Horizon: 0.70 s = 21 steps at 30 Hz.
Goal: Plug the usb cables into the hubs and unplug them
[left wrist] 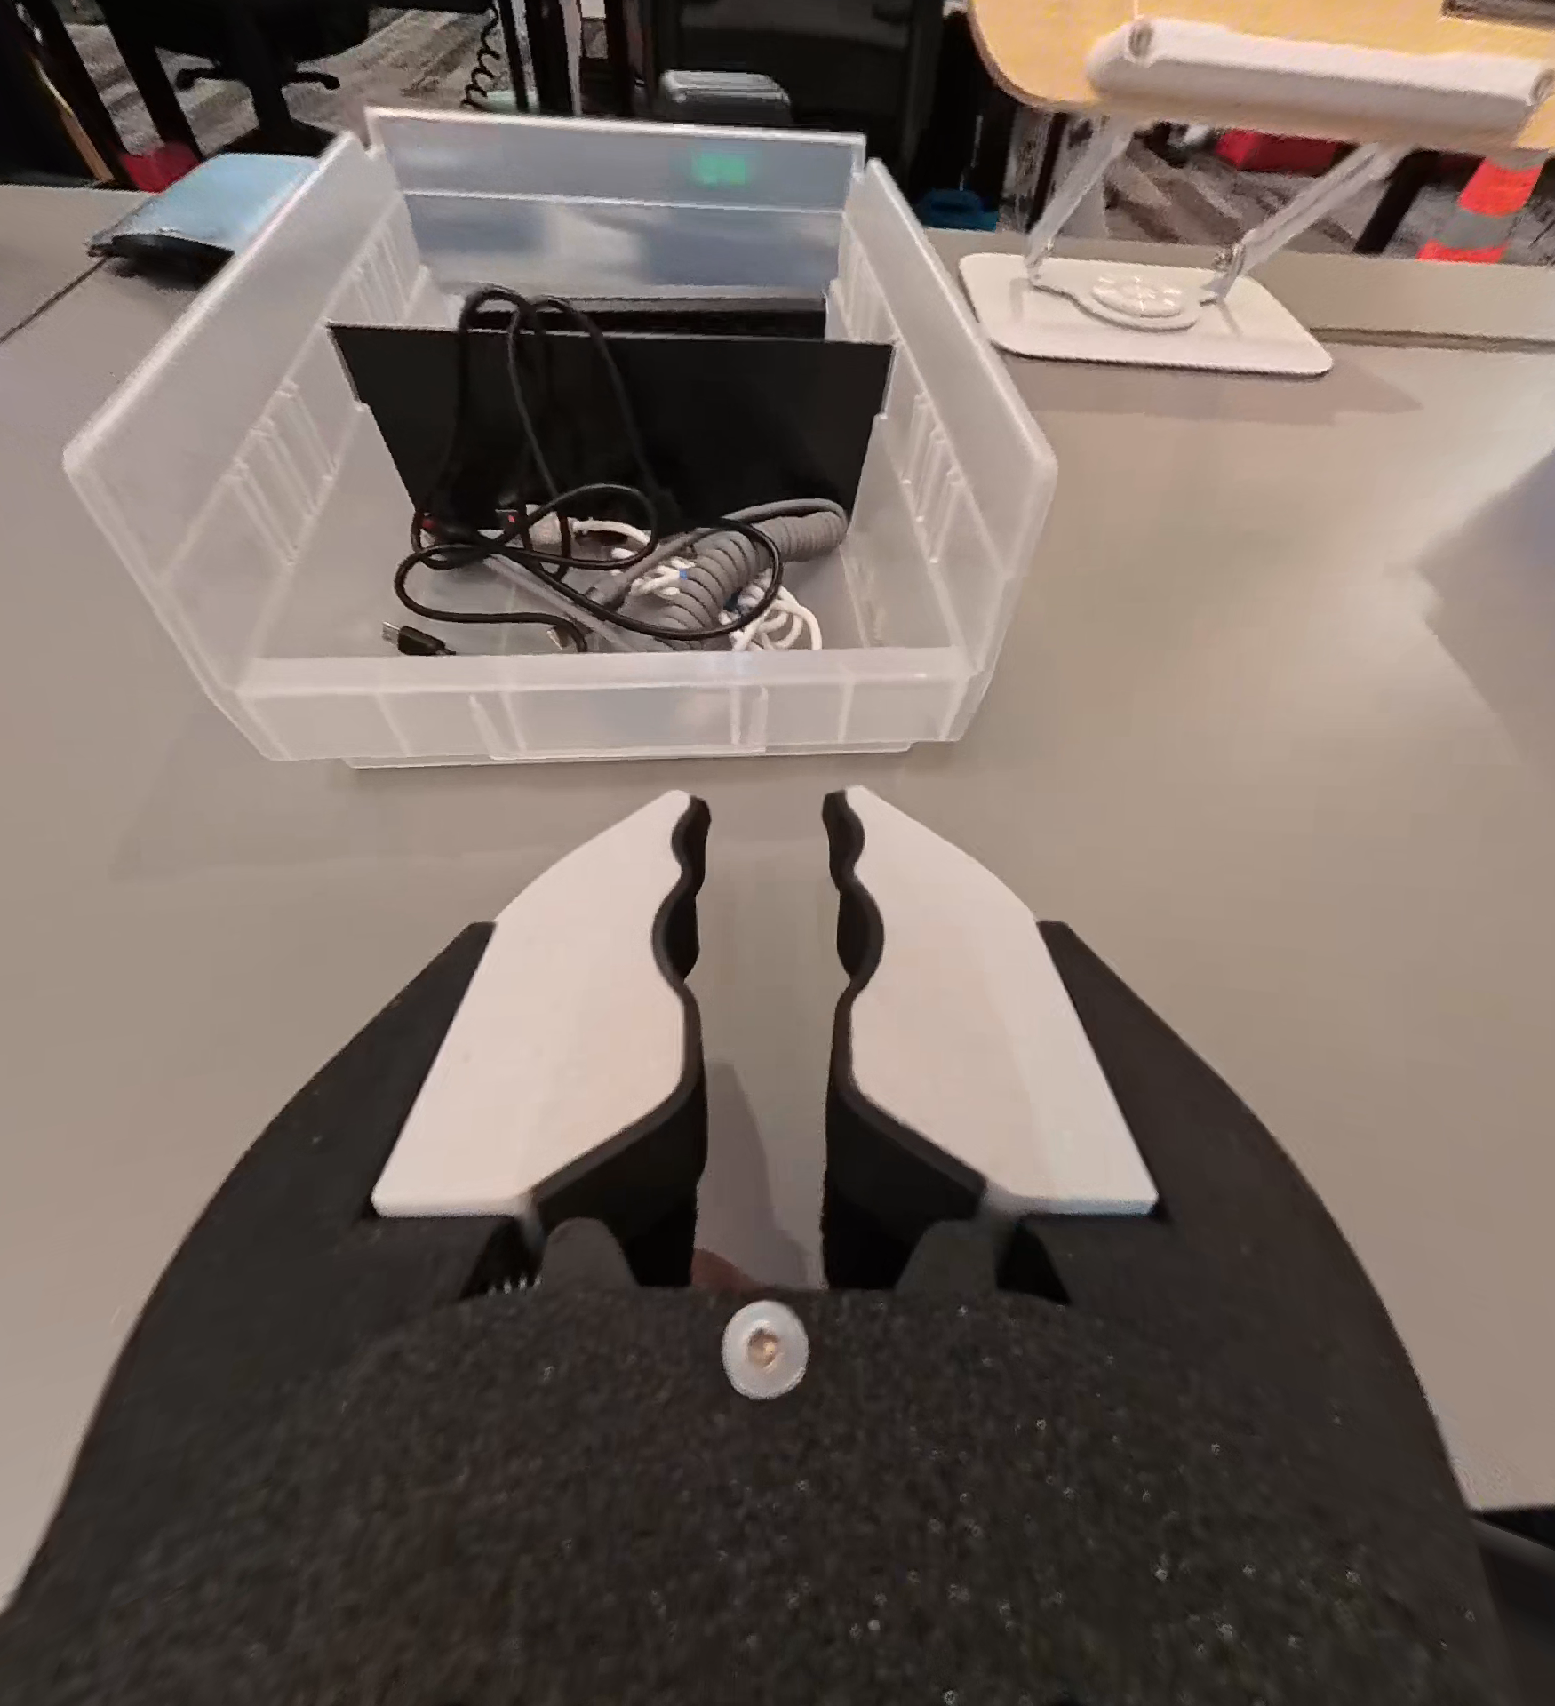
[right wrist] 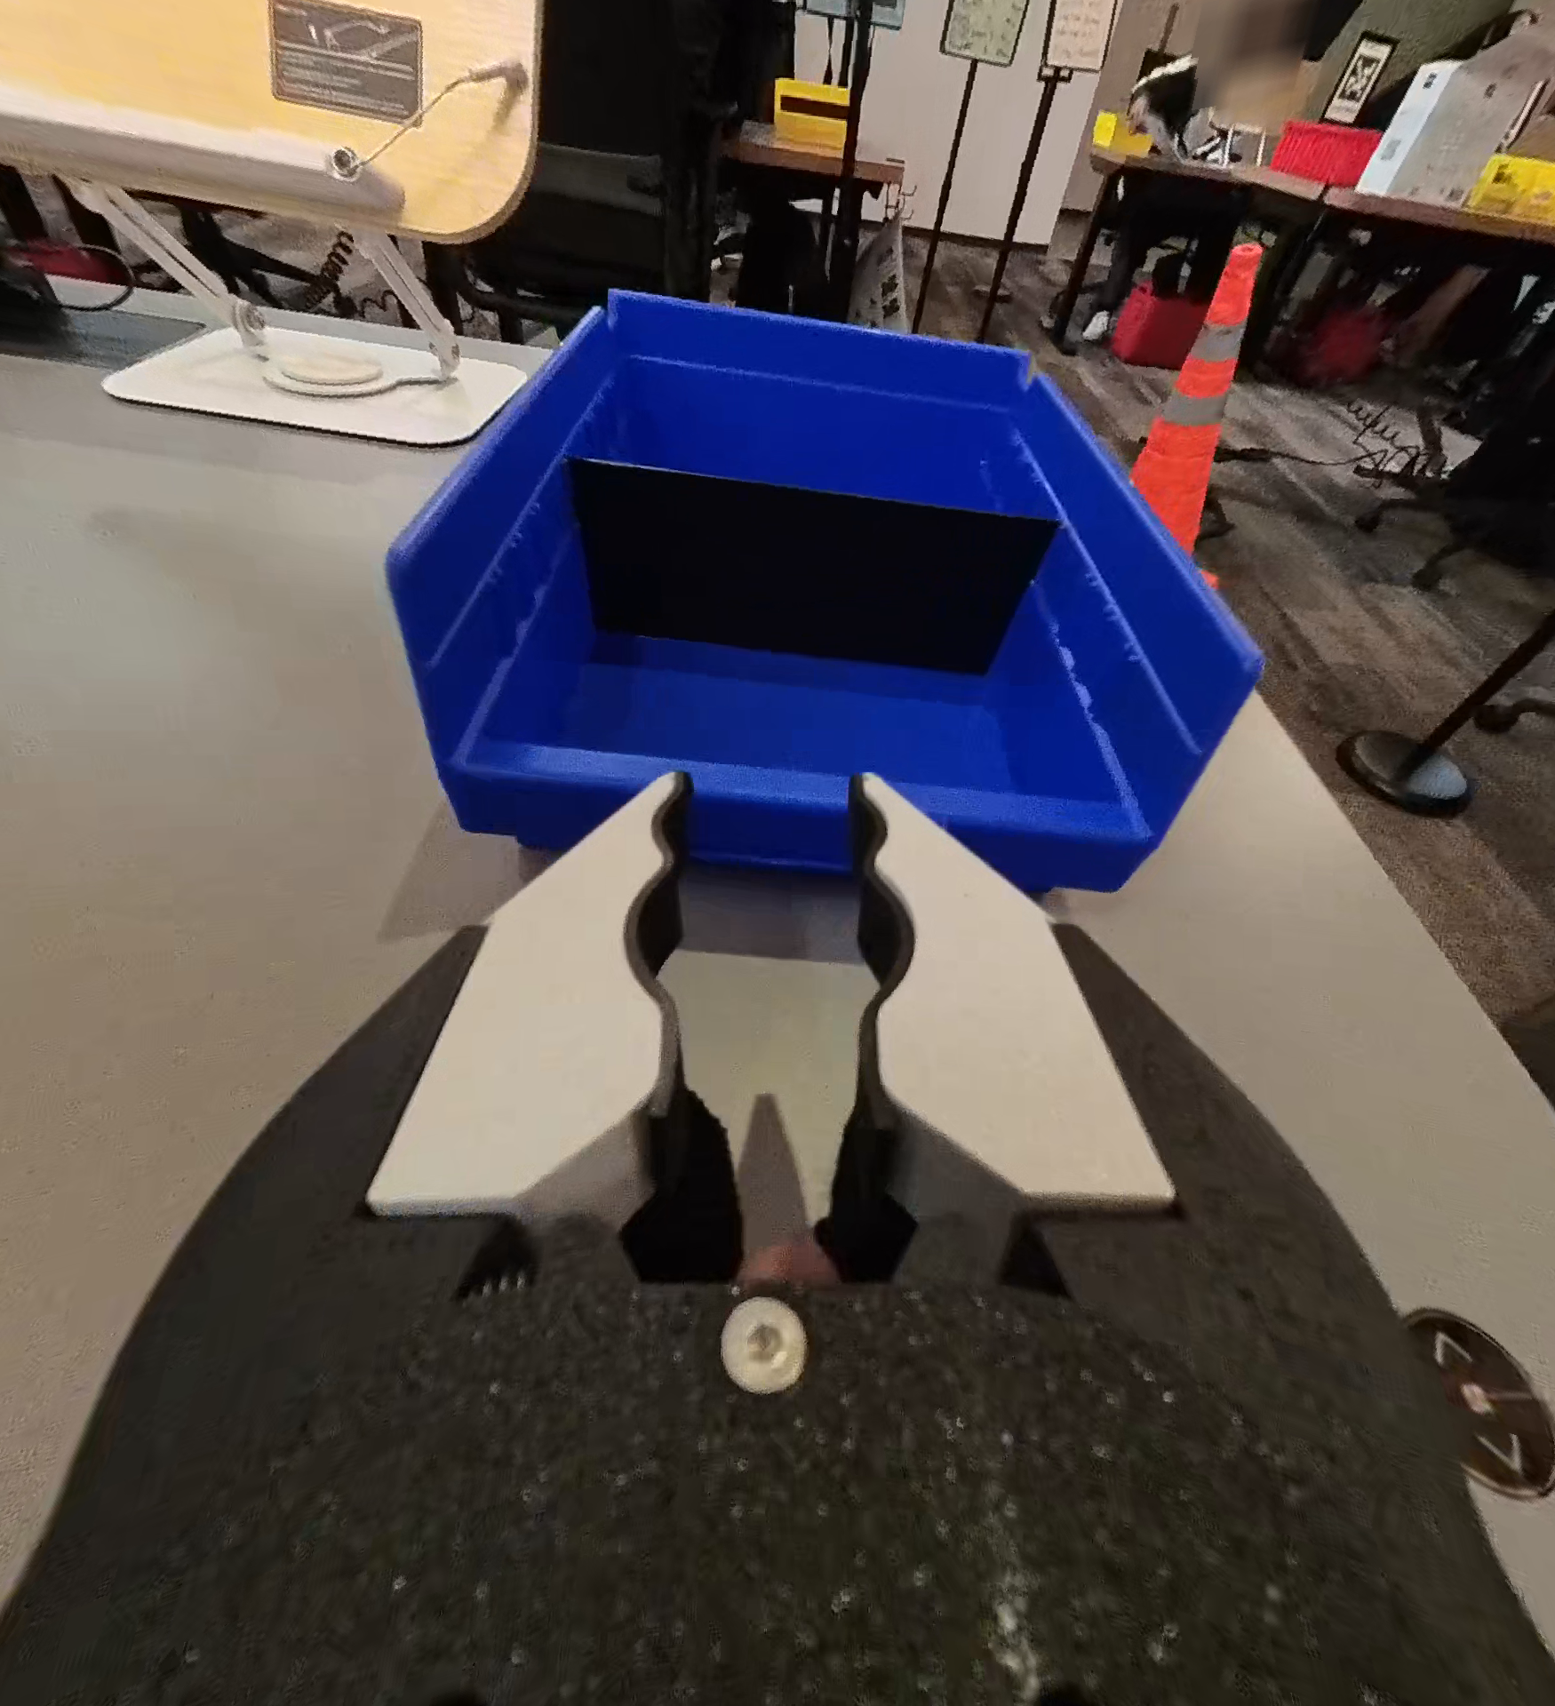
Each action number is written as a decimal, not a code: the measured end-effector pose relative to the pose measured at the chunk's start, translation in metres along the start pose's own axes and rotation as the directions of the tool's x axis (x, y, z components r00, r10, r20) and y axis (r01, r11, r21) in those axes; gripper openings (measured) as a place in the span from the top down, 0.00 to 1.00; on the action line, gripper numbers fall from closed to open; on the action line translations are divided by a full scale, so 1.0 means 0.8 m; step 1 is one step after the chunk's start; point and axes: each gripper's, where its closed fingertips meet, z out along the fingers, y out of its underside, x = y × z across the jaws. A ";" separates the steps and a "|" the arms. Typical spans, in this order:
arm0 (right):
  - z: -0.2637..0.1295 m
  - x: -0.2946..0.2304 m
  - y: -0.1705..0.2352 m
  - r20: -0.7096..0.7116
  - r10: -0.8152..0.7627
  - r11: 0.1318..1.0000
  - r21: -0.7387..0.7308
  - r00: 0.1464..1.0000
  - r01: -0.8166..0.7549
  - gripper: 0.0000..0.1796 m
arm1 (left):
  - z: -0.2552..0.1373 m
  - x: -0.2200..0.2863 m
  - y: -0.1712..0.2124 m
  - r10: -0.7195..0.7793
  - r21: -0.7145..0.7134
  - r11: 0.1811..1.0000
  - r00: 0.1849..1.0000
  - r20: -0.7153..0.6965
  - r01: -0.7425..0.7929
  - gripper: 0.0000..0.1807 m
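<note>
In the left wrist view a clear plastic bin (left wrist: 201, 517) stands on the grey table. It holds a tangle of black cables (left wrist: 515, 554), a grey coiled cable (left wrist: 718, 582) and a white cable (left wrist: 778, 632), in front of a black divider (left wrist: 755, 425). My left gripper (left wrist: 765, 812) is open and empty, a short way before the bin's front wall. In the right wrist view a blue bin (right wrist: 1171, 665) with a black divider (right wrist: 801, 563) looks empty in front. My right gripper (right wrist: 766, 794) is open and empty, its tips at the bin's front wall. No hub is visible.
A white stand with a wooden board (left wrist: 1143, 305) sits behind the bins; it also shows in the right wrist view (right wrist: 312, 378). The table's right edge (right wrist: 1420, 969) runs close to the blue bin. An orange cone (right wrist: 1198, 406) stands on the floor beyond. A round dark disc (right wrist: 1485, 1403) lies on the table. My hands' fingertips stand some 60 centimetres from each other. The round dark disc (right wrist: 1485, 1403) sits 20 centimetres or so from the ends of my right fingers.
</note>
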 end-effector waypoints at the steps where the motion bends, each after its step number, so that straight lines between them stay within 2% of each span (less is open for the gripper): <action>1: 0.007 0.000 0.002 -0.006 0.011 1.000 -0.020 1.000 -0.011 0.83 | 0.002 0.000 -0.001 -0.014 0.000 1.000 1.000 -0.011 0.014 0.86; 5: 0.040 0.001 -0.006 0.027 0.090 0.994 -0.060 0.996 -0.088 0.83 | 0.008 0.004 -0.003 -0.093 -0.034 0.995 0.995 -0.047 0.091 0.86; 7: 0.051 0.005 -0.013 0.050 0.128 0.991 -0.055 0.991 -0.125 0.83 | 0.016 0.007 -0.015 -0.064 -0.033 0.998 0.997 -0.051 0.062 0.85; 9: 0.059 0.016 -0.015 0.024 0.126 0.990 -0.067 0.992 -0.124 0.83 | 0.027 0.010 -0.027 -0.060 -0.038 0.998 0.997 -0.057 0.058 0.83; 13: 0.059 0.027 -0.023 -0.007 0.089 0.995 -0.046 0.996 -0.089 0.83 | 0.044 0.028 -0.042 -0.182 -0.019 0.983 0.970 -0.160 0.182 0.83; 18: 0.062 0.023 -0.003 0.014 0.118 0.990 -0.076 0.993 -0.117 0.84 | 0.065 0.016 -0.029 -0.167 -0.023 0.986 0.982 -0.088 0.165 0.83; 21: 0.061 0.016 -0.004 0.056 0.148 0.986 -0.080 0.987 -0.144 0.84 | 0.067 0.022 -0.026 -0.171 -0.036 0.985 0.980 -0.098 0.168 0.82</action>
